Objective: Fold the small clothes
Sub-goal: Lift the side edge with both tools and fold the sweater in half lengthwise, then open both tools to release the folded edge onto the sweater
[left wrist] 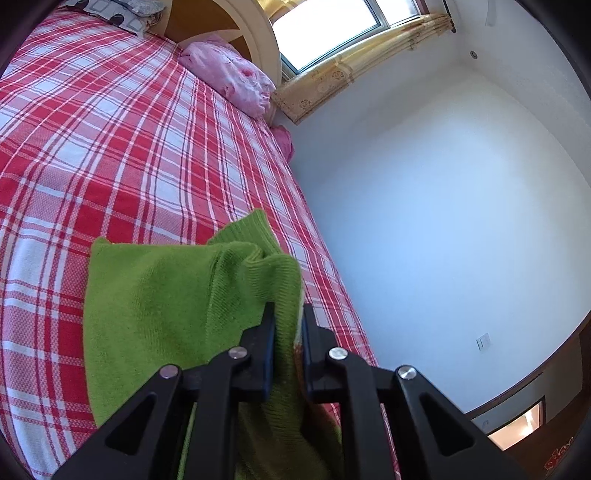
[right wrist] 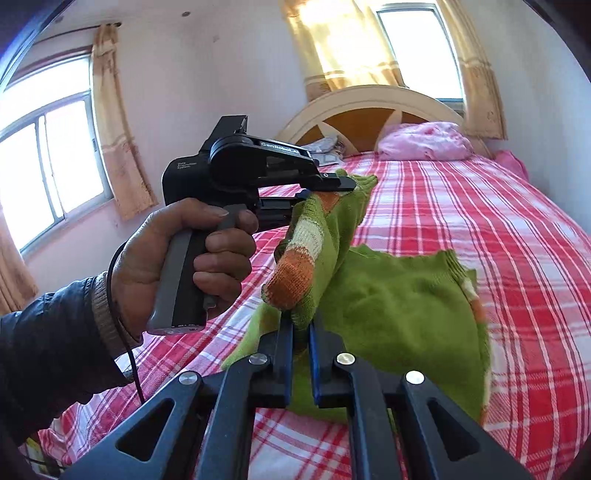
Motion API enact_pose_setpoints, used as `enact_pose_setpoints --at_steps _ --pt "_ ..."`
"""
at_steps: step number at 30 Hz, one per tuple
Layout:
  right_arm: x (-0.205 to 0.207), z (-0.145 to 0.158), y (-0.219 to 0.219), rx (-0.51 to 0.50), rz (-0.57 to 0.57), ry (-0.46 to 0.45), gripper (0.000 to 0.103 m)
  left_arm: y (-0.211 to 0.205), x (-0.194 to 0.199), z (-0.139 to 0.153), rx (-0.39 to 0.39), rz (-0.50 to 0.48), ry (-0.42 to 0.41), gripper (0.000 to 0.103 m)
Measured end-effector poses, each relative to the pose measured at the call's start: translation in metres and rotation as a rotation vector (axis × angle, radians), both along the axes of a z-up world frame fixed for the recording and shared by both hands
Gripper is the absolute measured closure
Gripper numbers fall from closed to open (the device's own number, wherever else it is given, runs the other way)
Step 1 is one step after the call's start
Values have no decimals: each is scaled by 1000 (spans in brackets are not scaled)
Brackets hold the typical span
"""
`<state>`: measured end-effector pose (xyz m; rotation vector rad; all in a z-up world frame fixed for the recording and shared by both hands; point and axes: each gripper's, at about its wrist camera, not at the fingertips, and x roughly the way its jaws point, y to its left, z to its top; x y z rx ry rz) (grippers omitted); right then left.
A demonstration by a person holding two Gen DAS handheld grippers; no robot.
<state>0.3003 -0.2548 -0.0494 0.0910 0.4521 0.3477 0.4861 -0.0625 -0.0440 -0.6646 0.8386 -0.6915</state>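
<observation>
A small green knit sweater with orange and white striped parts lies partly on the red plaid bed. My left gripper is shut on a raised green edge of it. In the right wrist view the sweater spreads on the bed, and my right gripper is shut on its striped sleeve end. The left gripper, held in a hand, pinches the same lifted sleeve higher up.
A pink pillow and a patterned pillow lie by the headboard. A white wall runs close along the bed's far side. Windows with yellow curtains stand behind the bed.
</observation>
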Motion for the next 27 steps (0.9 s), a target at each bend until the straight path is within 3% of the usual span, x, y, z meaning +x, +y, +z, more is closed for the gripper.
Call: enact_pose_setpoints --at_steps 15,22,24,27 --pt "-12 -34 -77 93 -88 156 97 -90 2 -29 123 -122 50 92" --pt "-10 -62 -109 184 -129 256 97 -125 -3 -35 204 -155 47 95" --pt "-10 -68 -117 222 -133 281 97 -133 -9 -30 235 -167 23 95" --pt "-11 -69 -123 249 -127 290 96 -136 -29 -15 306 -197 -76 92"
